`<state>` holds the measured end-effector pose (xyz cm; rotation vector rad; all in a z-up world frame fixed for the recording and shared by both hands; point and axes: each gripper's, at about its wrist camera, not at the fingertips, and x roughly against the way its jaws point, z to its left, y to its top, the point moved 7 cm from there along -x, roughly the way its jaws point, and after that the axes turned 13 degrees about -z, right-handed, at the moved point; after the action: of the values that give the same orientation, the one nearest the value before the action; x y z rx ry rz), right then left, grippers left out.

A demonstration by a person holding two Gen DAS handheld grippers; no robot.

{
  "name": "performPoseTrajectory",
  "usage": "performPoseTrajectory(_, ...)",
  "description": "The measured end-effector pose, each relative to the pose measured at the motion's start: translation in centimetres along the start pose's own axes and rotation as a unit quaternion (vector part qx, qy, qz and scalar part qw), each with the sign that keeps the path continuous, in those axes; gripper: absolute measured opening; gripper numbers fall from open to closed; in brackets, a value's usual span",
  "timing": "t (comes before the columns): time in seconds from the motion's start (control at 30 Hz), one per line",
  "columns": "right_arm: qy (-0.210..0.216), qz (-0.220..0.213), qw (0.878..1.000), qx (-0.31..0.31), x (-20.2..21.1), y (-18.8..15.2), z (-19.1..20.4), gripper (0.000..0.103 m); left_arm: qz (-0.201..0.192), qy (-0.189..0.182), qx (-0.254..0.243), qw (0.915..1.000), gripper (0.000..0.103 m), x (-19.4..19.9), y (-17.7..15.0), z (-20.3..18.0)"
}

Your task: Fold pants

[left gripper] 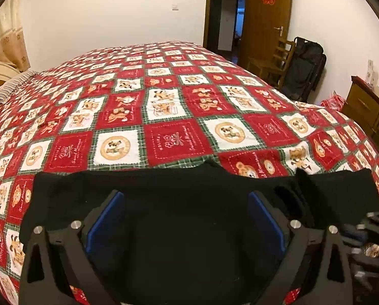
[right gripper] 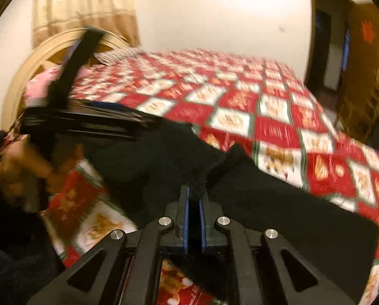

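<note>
The right hand-held gripper (right gripper: 194,200) is clamped on a bunched fold of the black pants (right gripper: 278,203) (its view is blurred). The left hand-held gripper (left gripper: 185,218) hangs wide apart over the pants, which lie on the bed's red patchwork quilt (left gripper: 164,117).

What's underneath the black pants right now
The black pants lie on the red checked bedspread, which shows around them. Whatever sits directly beneath the cloth is covered.
</note>
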<state>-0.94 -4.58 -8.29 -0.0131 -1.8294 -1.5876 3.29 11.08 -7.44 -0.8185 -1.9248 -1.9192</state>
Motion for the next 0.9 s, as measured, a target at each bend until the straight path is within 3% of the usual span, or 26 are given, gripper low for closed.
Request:
performPoseTrajectory(0.23, 0.051, 0.064, 0.997, 0.013, -3.1, -4.6, 2.8, 0.01, 0.005, -0.008, -0.004, 0.9999, 0.1, -0.2, -0.2, -1.0)
performPoseTrajectory(0.4, 0.061, 0.045, 0.997, -0.026, -1.3, -2.6, 1.8, 0.017, -0.01, -0.017, -0.021, 0.9996, 0.1, 0.3, 0.7, -2.4)
performPoseTrajectory(0.5, 0.078, -0.012, 0.992, -0.095, 3.0, 0.1, -0.6, 0.02, -0.015, -0.037, -0.026, 0.9989, 0.1, 0.4, 1.4, -3.9)
performPoseTrajectory(0.57, 0.042, -0.059, 0.99, -0.121, 6.5, 1.8, -4.1, 0.043, -0.02, -0.053, -0.033, 0.9979, 0.1, 0.5, 1.8, -5.5)
performPoseTrajectory(0.6, 0.015, -0.074, 0.989, -0.125, 7.7, 2.1, -5.9, 0.044, -0.022, -0.065, -0.037, 0.997, 0.1, 0.6, 1.9, -6.5)
performPoseTrajectory(0.63, -0.027, -0.075, 0.989, -0.126, 8.6, 2.0, -8.1, 0.044, -0.022, -0.074, -0.039, 0.9962, 0.1, 0.6, 1.8, -7.3)
performPoseTrajectory(0.73, -0.151, -0.019, 0.982, -0.114, 8.6, -0.1, -13.7, 0.044, -0.017, -0.088, -0.057, 0.9944, 0.1, 0.1, 1.1, -9.9)
performPoseTrajectory(0.9, -0.186, 0.031, 0.973, -0.137, 5.6, -2.9, -17.4, 0.029, 0.036, -0.042, -0.072, 0.9959, 0.1, -2.8, -1.8, -10.5)
